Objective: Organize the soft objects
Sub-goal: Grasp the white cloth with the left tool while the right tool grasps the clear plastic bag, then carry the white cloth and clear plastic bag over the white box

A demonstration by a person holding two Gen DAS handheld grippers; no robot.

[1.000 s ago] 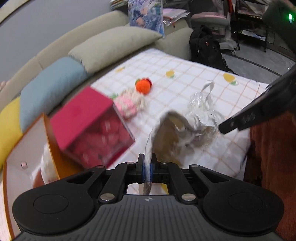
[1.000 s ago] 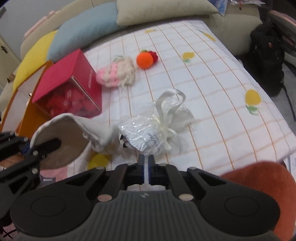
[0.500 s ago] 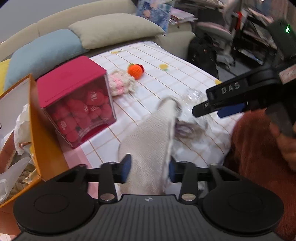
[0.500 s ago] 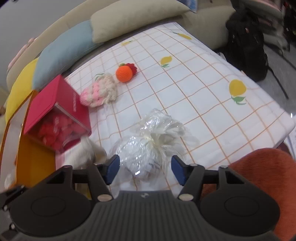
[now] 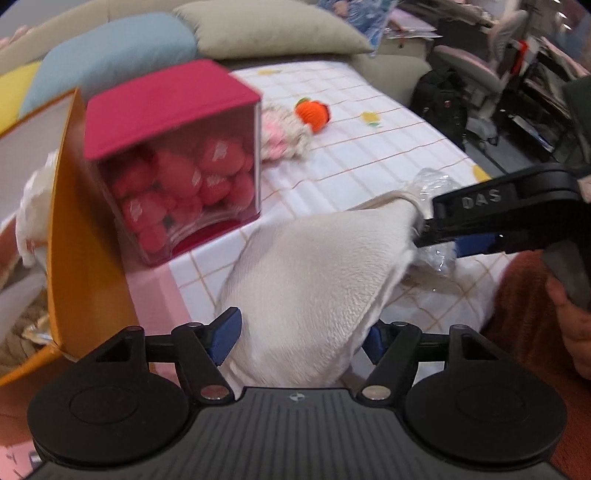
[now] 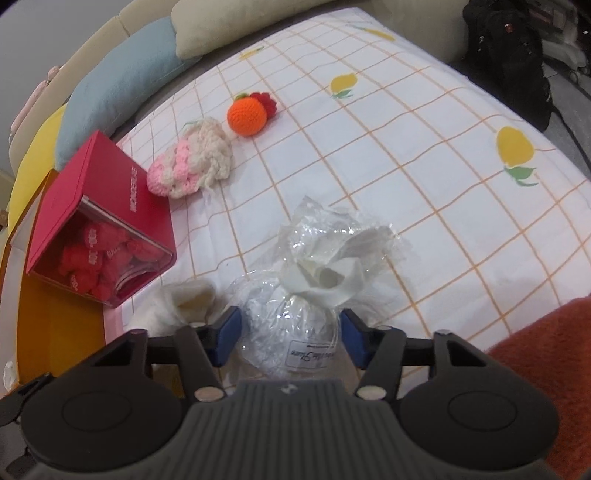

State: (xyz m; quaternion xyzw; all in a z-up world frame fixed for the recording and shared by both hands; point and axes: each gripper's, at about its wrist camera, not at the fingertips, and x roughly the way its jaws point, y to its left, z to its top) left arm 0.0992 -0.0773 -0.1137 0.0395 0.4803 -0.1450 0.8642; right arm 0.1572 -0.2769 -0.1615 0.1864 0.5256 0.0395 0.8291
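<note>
**Both grippers spread wide over a checked sheet**

Left gripper (image 5: pixel 301 338) has its jaws apart, with a cream fleece pouch (image 5: pixel 317 273) lying between the blue pads; the cloth brushes the right pad but is not pinched. Right gripper (image 6: pixel 290 332) is likewise spread, its pads standing either side of a clear plastic-wrapped bundle (image 6: pixel 295 332) tied with a white ribbon (image 6: pixel 332 273), with a gap on each side. In the left wrist view the right gripper reaches in from the right, its tips at the far end of the pouch where the crinkled plastic shows.

Everything rests on a white sheet (image 6: pixel 424 177) with an orange grid and printed yellow fruit, spread over a bed or sofa seat. Farther back on it lie a pink-and-cream crochet piece (image 6: pixel 192 164) and, just beyond it, an orange crochet ball (image 6: pixel 247 116). To the left stands a tilted red-lidded clear box (image 6: pixel 99 229) full of red plush pieces, leaning beside an orange bag (image 5: pixel 85 236) that holds white wrapping.

Along the back edge run a yellow cushion (image 6: pixel 33 155), a blue cushion (image 6: pixel 122 74) and a beige cushion (image 5: pixel 273 29). A black backpack (image 6: pixel 506 55) sits on the floor past the far corner, near office chairs and cluttered shelving. A rust-orange fuzzy fabric (image 6: pixel 539 354) fills the near right.
</note>
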